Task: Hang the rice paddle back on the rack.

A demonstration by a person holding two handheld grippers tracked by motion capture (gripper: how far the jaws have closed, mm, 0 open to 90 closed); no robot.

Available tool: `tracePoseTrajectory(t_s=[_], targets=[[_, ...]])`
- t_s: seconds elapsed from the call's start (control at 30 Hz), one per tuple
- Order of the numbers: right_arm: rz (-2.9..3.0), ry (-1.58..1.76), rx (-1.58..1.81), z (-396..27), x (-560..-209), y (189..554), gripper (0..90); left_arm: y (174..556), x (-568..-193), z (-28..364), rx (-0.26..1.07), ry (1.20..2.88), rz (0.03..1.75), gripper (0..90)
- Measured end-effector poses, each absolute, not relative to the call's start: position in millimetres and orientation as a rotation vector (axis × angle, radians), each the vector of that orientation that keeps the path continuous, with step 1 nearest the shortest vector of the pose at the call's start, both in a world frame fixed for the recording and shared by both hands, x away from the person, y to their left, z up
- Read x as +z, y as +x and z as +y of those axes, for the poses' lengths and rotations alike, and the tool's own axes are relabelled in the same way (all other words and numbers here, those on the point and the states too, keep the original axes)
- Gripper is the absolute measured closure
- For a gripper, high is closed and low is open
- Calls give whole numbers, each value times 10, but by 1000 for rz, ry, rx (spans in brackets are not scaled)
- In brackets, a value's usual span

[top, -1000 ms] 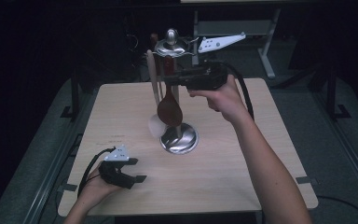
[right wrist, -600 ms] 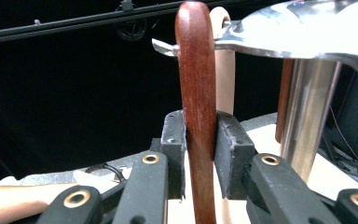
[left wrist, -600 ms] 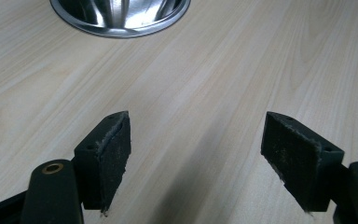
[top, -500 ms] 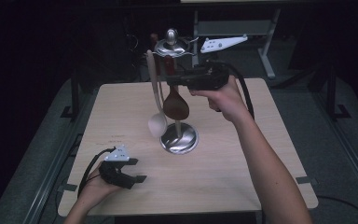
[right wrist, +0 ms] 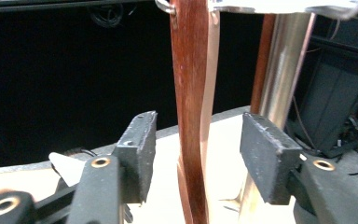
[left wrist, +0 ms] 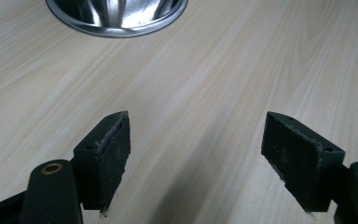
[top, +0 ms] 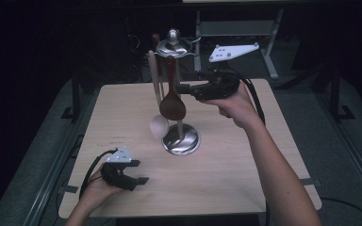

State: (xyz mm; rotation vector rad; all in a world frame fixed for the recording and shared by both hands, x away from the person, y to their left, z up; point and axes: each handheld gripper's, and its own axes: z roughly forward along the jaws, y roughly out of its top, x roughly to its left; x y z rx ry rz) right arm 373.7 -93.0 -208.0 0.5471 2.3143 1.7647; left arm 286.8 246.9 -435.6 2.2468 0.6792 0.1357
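Observation:
A metal utensil stand [top: 181, 139] rises mid-table, topped by a knob and hooks. From it hang a dark brown wooden spoon [top: 172, 107] and a pale spoon [top: 159, 126]. My right gripper [top: 181, 88] is held level at the brown spoon's handle [right wrist: 189, 93]. Its jaws have just been opening, and the handle now stands between the pads without touching either. The stand's pole [right wrist: 279, 70] is just past the right pad. My left gripper [top: 141, 172] rests on the table at the front left, open with bare wood between its jaws [left wrist: 196, 158].
The wooden table [top: 245, 179] has dark floor on all sides, and a metal frame [top: 235, 28] stands behind it. The stand's round base [left wrist: 116, 16] lies just ahead of the left gripper.
The brown spoon has swung slightly on its hook beside the right gripper, which has barely shifted. The left hand and its gripper have stayed still.

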Motion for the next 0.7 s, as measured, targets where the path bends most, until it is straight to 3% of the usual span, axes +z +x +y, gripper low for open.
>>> tracePoseTrajectory(t_s=[0.3, 0.7], targets=[[2320, 583, 1664, -1108, -2408, 3590, 371, 2871, -4365, 2462, 134, 2247, 675, 229], [2333, 710, 1601, -1435, -3153, 3388, 244, 2875, -4384, 2463, 113, 2240, 680, 229]])
